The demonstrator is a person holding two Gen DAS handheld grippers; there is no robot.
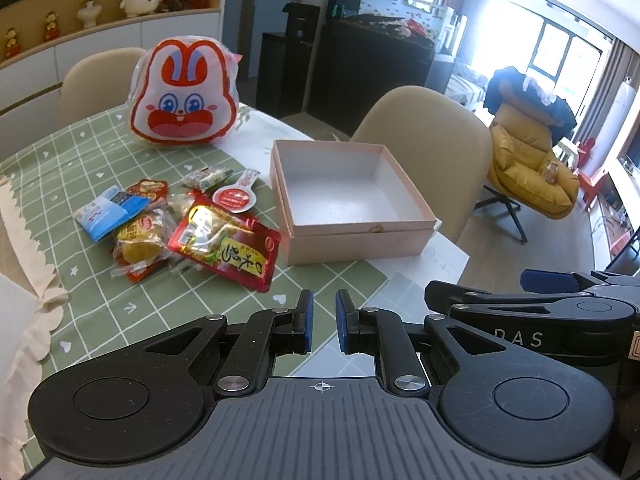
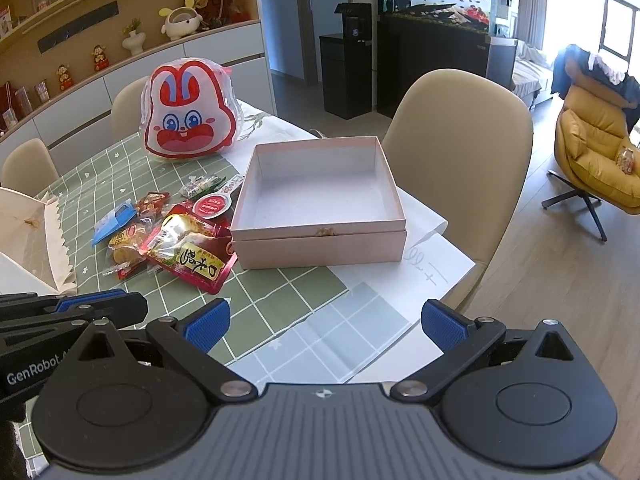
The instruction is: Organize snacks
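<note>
A pile of snack packets lies on the green checked tablecloth (image 1: 120, 300): a red foil pack (image 1: 226, 250) (image 2: 188, 256), a yellow pastry pack (image 1: 138, 240) (image 2: 126, 246), a blue-white packet (image 1: 106, 210) (image 2: 112, 222), and smaller ones behind. An open, empty pink box (image 1: 360, 236) (image 2: 320, 246) stands to their right. A rabbit-face bag (image 1: 182, 94) (image 2: 188, 116) stands upright behind. My left gripper (image 1: 324, 320) is nearly closed and empty, low over the cloth in front of the pile. My right gripper (image 2: 326, 322) is open and empty, in front of the box.
White paper sheets (image 2: 436, 272) lie under and in front of the box at the table's right edge. Beige chairs (image 2: 460, 136) stand around the table. A cream paper bag (image 2: 28, 240) sits at the left. A yellow armchair (image 2: 596, 148) is far right.
</note>
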